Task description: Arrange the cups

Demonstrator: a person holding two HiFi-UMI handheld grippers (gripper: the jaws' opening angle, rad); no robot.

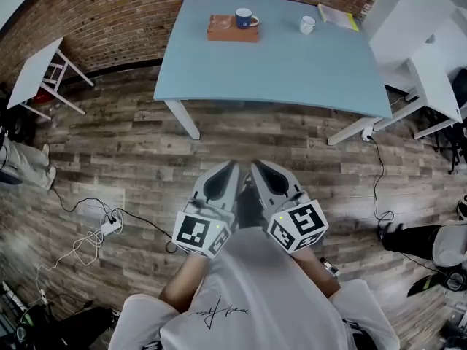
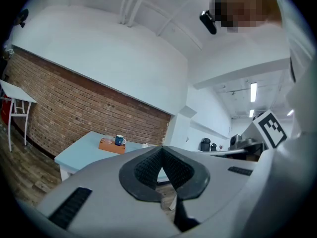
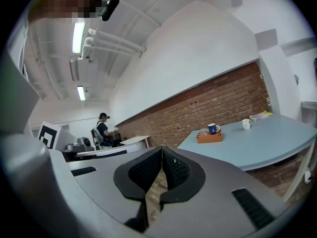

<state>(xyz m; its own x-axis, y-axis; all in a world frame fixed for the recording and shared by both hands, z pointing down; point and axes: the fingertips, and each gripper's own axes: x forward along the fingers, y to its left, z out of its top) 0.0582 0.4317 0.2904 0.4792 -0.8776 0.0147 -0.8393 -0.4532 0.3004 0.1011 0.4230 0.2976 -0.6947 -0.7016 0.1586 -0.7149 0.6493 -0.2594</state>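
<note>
Head view, low centre: left gripper (image 1: 231, 168) and right gripper (image 1: 257, 167) pinched closed, empty. Upper centre, blue ceramic mug (image 1: 244, 18) perched on flat brown box (image 1: 232, 30) could topple if clipped.

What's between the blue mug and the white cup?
Nothing: just bare light-blue tabletop between the blue mug and the white cup, shown in the head view.

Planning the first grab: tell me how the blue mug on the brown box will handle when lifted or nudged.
The blue mug looks hard and glazed, so it is probably stiff, slippery and breakable. It stands upright near one end of the brown box, so a push might tip it off. Its handle would likely stop it rolling.
</note>
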